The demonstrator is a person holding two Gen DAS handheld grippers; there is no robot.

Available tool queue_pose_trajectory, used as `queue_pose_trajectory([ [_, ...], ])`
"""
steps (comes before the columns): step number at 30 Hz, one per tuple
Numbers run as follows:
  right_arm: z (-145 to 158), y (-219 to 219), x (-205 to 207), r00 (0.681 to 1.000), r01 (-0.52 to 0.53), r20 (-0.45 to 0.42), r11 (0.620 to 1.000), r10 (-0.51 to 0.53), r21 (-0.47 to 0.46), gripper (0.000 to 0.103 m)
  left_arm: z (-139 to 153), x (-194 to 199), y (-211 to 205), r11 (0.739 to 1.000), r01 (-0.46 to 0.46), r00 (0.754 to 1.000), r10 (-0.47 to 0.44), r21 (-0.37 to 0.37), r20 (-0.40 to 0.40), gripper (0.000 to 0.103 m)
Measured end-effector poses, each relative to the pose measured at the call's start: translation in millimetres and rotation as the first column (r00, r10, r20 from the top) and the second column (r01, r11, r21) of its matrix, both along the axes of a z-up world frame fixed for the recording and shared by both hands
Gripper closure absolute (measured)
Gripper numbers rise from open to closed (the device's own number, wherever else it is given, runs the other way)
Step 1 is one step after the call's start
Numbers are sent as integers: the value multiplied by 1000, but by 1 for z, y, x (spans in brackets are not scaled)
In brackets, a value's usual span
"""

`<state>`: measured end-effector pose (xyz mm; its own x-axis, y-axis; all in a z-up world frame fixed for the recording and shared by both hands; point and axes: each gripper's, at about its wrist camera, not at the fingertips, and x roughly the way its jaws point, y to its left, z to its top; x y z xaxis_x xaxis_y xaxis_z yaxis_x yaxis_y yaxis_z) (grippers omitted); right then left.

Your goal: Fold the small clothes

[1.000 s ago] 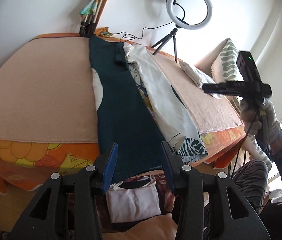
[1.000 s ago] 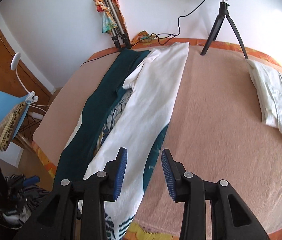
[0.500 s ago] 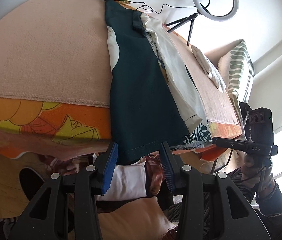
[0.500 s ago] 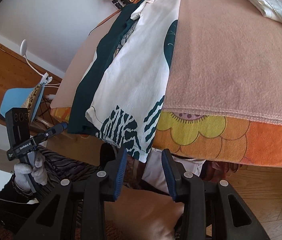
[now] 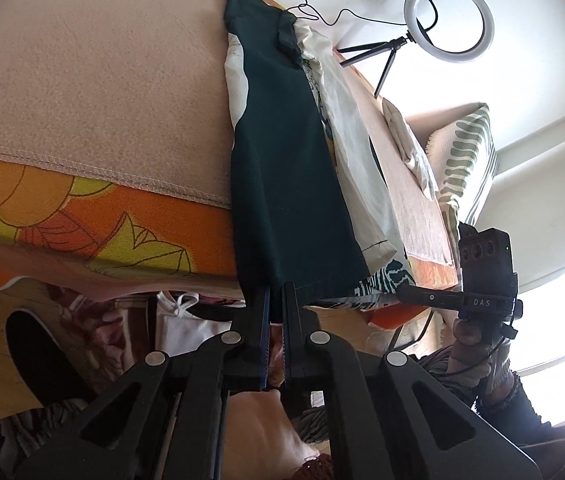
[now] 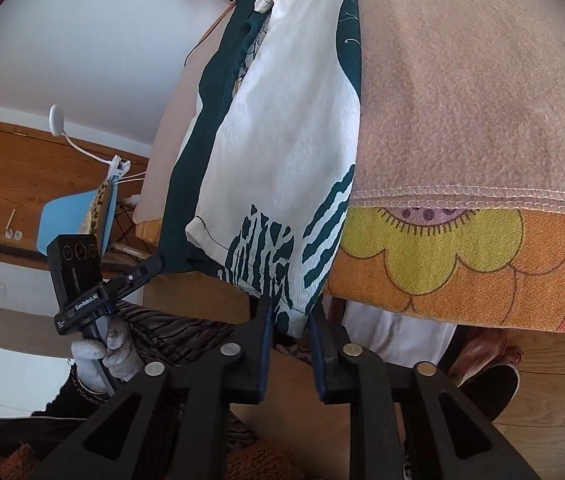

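Observation:
A long dark-green and white garment [image 5: 286, 168] lies lengthwise on the beige blanket [image 5: 94, 80] and hangs over the bed's near edge. My left gripper [image 5: 276, 296] is shut on the hem of its dark-green part. In the right wrist view the white part with green zebra print [image 6: 278, 184] hangs over the edge. My right gripper [image 6: 290, 320] has its jaws narrowed around the printed hem, with a small gap still showing. Each gripper shows in the other's view: the right gripper [image 5: 482, 276] and the left gripper [image 6: 94, 280].
An orange floral sheet [image 6: 462, 264] covers the bed's side. A ring light on a tripod [image 5: 448, 20] stands at the far end. Folded white cloth [image 5: 410, 148] and a striped pillow [image 5: 466, 160] lie at the right. A blue chair [image 6: 74, 220] stands at the left.
Both grippers dropped to the bed's near edge. The left closed on the dark-green hem; the right narrowed around the printed hem.

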<state>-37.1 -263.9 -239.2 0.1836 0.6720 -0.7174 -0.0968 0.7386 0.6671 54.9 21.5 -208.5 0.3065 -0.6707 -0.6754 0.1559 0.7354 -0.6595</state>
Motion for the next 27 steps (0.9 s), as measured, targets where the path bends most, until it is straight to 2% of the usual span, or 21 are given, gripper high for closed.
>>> queue_pose_trajectory([
  [4,27,2,-6,997,22,71,1000,-21,-18,103,15,-5,3,1000,-17,999,18,-21,37,101],
  [6,39,-3,-14,993,25,119,999,-22,-29,103,21,-8,5,1000,-18,998,18,-5,64,101],
  [9,24,-8,-15,995,40,90,997,-34,-63,103,11,-5,1,999,-2,999,0,38,47,101],
  [11,14,-11,-11,997,51,63,998,-49,-36,103,4,-3,-1,1000,2,1000,-2,27,24,101],
  [14,11,-15,-9,996,65,61,998,-64,-17,103,10,-5,-5,999,12,999,-14,29,46,101],
  [16,11,-22,-8,996,70,50,997,-72,29,103,18,-6,-7,999,21,997,-24,32,69,101],
  [23,28,-32,5,991,93,89,988,-104,121,103,38,10,-11,1000,24,994,-24,0,108,101],
  [27,37,-38,22,986,108,109,984,-124,140,103,51,26,-16,1000,27,990,-27,2,136,101],
])
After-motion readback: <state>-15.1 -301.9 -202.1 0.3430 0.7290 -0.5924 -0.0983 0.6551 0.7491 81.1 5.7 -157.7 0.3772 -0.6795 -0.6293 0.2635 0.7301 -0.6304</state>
